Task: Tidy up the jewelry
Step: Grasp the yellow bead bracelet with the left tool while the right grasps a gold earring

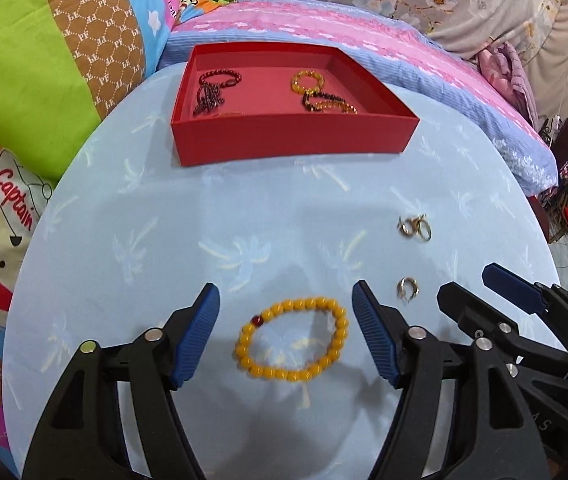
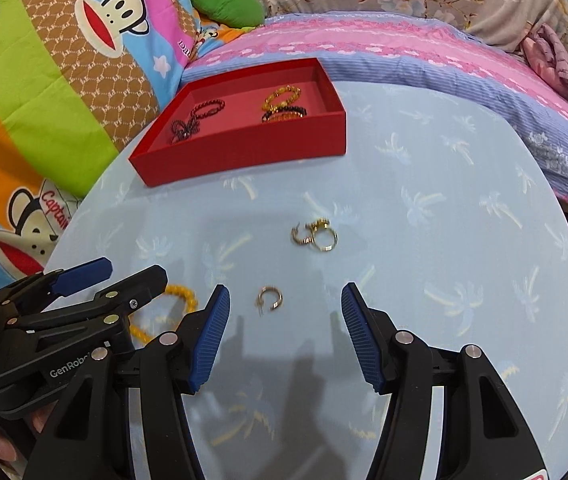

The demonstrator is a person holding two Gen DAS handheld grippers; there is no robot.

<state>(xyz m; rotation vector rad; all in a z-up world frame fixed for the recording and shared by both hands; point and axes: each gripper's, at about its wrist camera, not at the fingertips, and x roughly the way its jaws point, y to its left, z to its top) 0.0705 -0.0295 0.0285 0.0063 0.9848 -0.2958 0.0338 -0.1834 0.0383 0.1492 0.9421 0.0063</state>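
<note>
A yellow bead bracelet (image 1: 292, 340) with one red bead lies on the light blue tablecloth between the fingers of my open left gripper (image 1: 286, 304). Part of it shows in the right wrist view (image 2: 181, 296), behind the left gripper (image 2: 99, 276). A gold ring (image 2: 268, 300) lies just ahead of my open right gripper (image 2: 284, 304); it also shows in the left wrist view (image 1: 407, 289). A cluster of gold rings (image 2: 316, 234) lies farther out (image 1: 415, 227). The red box (image 1: 284, 140) holds dark bead bracelets (image 1: 213, 90) and a yellow one (image 1: 308, 82).
The round table (image 2: 444, 240) stands against a bed with a pink and blue quilt (image 2: 404, 52). Colourful cartoon pillows (image 2: 63, 60) lie to the left. The right gripper (image 1: 496, 284) shows at the right of the left wrist view.
</note>
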